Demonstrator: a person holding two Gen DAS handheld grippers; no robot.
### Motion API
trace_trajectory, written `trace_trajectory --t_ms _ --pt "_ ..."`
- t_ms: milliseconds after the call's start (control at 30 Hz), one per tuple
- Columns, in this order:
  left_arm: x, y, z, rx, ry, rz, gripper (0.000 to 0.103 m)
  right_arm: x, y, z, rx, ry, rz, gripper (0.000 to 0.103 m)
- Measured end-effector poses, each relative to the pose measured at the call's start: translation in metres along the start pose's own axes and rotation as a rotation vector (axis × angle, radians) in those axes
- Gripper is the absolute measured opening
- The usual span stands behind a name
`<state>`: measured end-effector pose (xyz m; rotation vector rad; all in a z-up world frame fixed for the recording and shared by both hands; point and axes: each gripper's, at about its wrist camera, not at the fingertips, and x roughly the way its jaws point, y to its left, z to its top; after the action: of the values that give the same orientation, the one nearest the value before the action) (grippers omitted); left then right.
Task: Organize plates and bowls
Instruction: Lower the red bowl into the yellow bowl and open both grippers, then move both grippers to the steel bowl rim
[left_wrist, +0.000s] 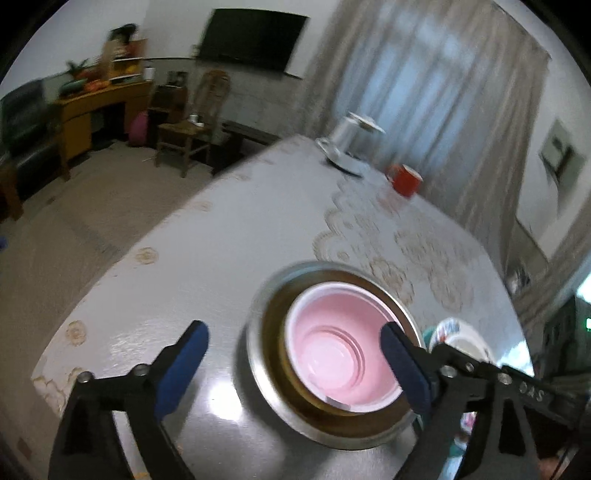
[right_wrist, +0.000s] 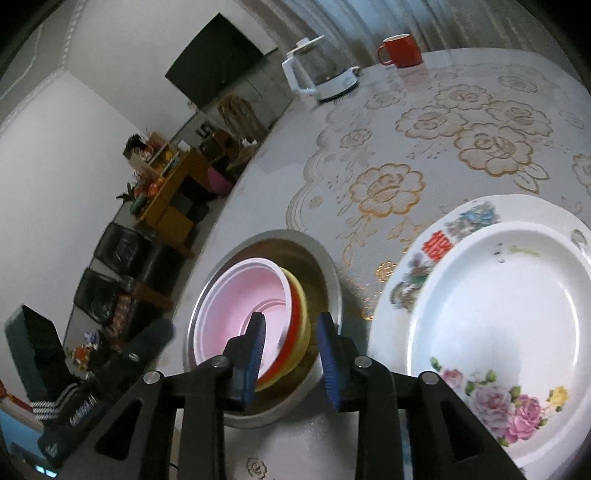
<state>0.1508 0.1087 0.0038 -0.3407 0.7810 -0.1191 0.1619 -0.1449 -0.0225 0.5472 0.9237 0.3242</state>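
Pink bowl (right_wrist: 240, 302) nested crooked, tilted on yellow bowl (right_wrist: 301, 332) inside steel bowl (right_wrist: 328, 266) on worktop (right_wrist: 280, 184). Left claw (left_wrist: 295, 362) wide open, empty; right claw (right_wrist: 291, 350) part-open, gripping nothing. Risk: a nudge, sliding stack.

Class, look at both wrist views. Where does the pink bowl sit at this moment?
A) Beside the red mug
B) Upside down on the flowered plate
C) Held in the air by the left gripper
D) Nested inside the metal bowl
D: the pink bowl lies inside the metal bowl, whose rim rings it in both views, with no gripper closed on it.
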Motion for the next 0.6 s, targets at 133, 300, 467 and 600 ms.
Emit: trace_trajectory --t_ms 133,300,467,600 --pt "-0.003 0.020 -0.006 -0.089 0.017 0.010 0.100 -0.012 -0.004 -0.006 0.001 -0.011 0.011 0.029" --pt "-0.001 0.035 -0.021 -0.123 0.029 0.049 0.101 -0.019 -0.007 -0.013 -0.014 -0.018 0.036 0.030" --pt "0.003 0.045 -0.033 -0.126 0.058 0.116 0.101 -0.022 -0.006 -0.024 -0.067 -0.035 0.044 0.031" --pt "0.001 0.042 -0.039 -0.100 0.056 0.120 0.101 -0.021 -0.003 -0.024 -0.098 -0.033 0.025 0.031"
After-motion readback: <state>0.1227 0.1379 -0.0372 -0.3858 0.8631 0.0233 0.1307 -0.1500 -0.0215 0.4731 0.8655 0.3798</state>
